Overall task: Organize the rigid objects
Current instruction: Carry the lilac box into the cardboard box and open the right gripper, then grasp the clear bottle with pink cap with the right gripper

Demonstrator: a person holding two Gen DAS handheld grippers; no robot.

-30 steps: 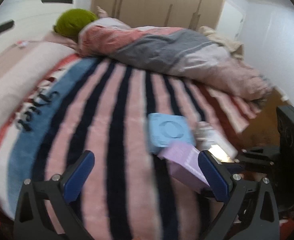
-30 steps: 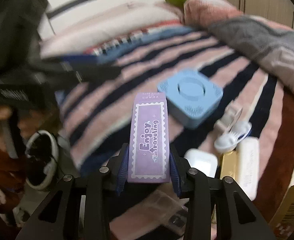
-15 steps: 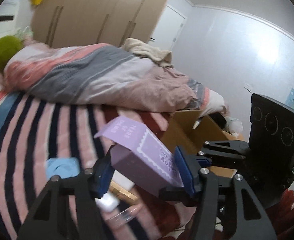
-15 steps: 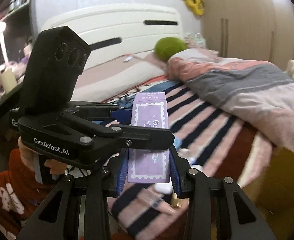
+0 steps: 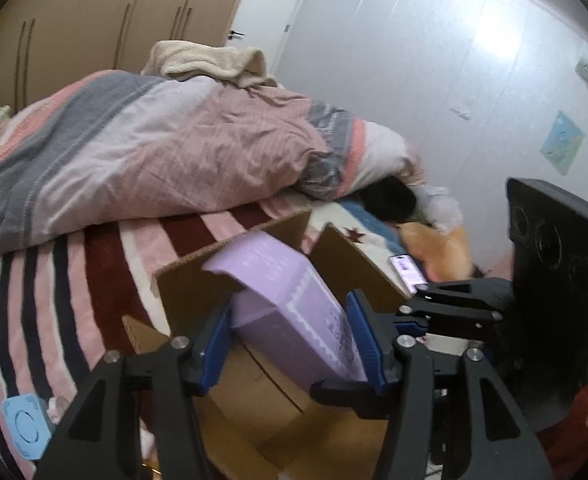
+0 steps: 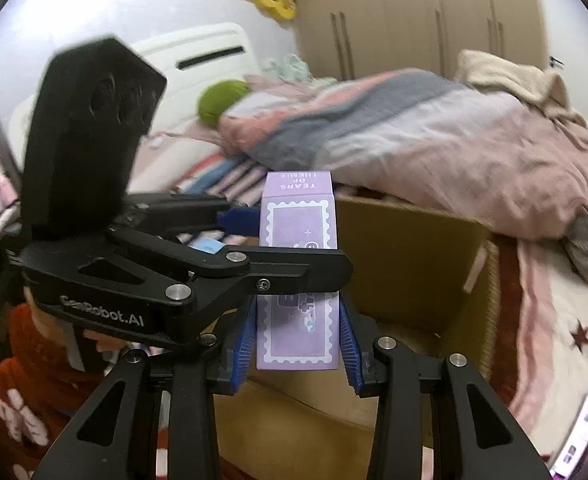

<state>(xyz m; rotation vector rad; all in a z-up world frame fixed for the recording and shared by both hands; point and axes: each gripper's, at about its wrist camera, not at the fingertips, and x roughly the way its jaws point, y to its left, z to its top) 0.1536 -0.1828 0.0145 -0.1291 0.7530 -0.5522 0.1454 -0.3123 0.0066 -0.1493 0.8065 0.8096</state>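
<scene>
One purple box [image 6: 297, 280], held by both grippers at once over the open cardboard box [image 6: 410, 264] on the striped bed. Right gripper [image 6: 297, 340]: jaws narrow, blue pads clamped on the box's long side faces near its close end; long axis runs straight away from the camera toward 12 o'clock, printed stamp-border face up, far end flap reading "TEARS". Left gripper [image 5: 290, 340]: jaws also closed on the purple box [image 5: 290, 304], gripping across it from the other side; in this view the long axis tilts from 5 o'clock up toward 11 o'clock, far end flap ajar. Cardboard box [image 5: 254, 392] count: one, flaps up, sits directly below the load. One light blue square item [image 5: 24, 426] lies on the bed at 8 o'clock in the left view. One phone [image 5: 408, 272] sits at 3 o'clock, screen lit.
</scene>
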